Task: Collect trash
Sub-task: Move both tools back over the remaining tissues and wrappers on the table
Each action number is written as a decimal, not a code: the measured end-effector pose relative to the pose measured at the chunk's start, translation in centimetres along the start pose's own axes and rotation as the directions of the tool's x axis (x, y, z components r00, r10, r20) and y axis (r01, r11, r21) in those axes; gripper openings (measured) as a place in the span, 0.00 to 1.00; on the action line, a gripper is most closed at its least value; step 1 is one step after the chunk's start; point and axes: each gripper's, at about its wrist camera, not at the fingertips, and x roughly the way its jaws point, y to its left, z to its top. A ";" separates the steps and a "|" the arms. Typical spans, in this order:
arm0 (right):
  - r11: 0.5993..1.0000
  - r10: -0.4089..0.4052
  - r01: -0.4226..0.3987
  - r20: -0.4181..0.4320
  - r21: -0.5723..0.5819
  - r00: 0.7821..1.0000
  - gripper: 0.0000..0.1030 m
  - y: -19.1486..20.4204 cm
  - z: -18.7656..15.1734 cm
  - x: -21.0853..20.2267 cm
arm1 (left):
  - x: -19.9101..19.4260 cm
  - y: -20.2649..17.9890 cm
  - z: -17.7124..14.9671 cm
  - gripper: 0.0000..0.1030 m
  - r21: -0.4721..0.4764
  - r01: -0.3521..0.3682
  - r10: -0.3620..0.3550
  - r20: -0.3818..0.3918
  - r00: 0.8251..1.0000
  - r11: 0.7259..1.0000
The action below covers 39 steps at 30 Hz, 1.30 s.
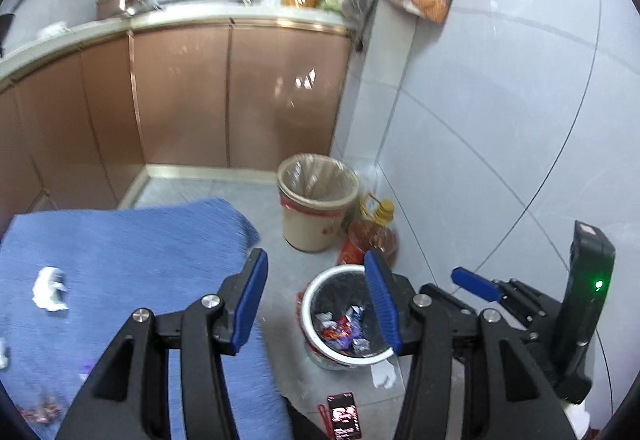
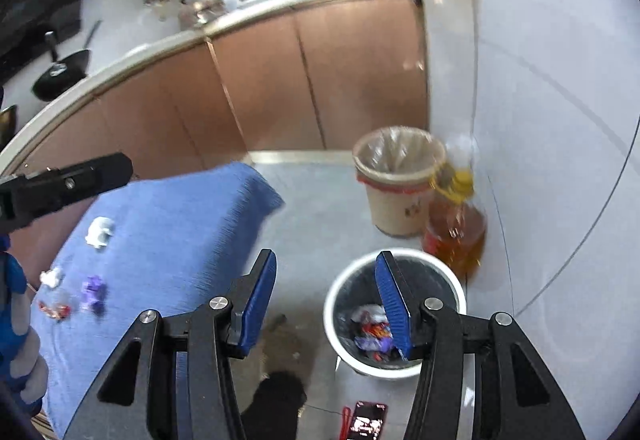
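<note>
A white bin (image 1: pixel 320 280) with a black liner stands on the floor beside a table under a blue cloth (image 1: pixel 140 240). Several candy wrappers (image 1: pixel 342 332) lie inside it. My left gripper (image 1: pixel 318 300) hangs above the bin's left rim, open, nothing between its pads. My right gripper (image 2: pixel 326 304) is open and empty too, high over the bin (image 2: pixel 331 314); its blue finger (image 1: pixel 476 284) shows at the right of the left wrist view. On the cloth lie crumpled white paper (image 2: pixel 100 232), a smaller white scrap (image 2: pixel 52 276), a purple wrapper (image 2: pixel 93 290) and a red wrapper (image 2: pixel 54 310).
A tan bin (image 2: pixel 396 176) with a clear liner and an oil bottle (image 2: pixel 456 228) stand behind the white bin by the tiled wall. Brown cabinets (image 1: pixel 240 100) run along the back. A phone (image 2: pixel 366 420) lies on the floor. A blue sleeve (image 2: pixel 12 320) shows at left.
</note>
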 end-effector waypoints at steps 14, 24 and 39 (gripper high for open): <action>0.984 0.104 -0.075 0.182 -0.160 0.978 0.57 10.5 3.5 -11.4 | -17.2 6.2 -0.2 0.67 -0.056 -0.161 0.170 0.274 0.947 0.985; 0.964 0.186 -0.122 0.267 -0.237 0.946 0.64 15.1 3.2 -16.8 | -26.9 10.3 -2.6 0.73 -0.126 -0.241 0.272 0.381 0.884 0.962; 0.937 0.275 -0.187 0.294 -0.295 0.915 0.69 18.8 2.5 -18.8 | -33.2 15.3 -5.7 0.73 -0.188 -0.337 0.386 0.420 0.821 0.923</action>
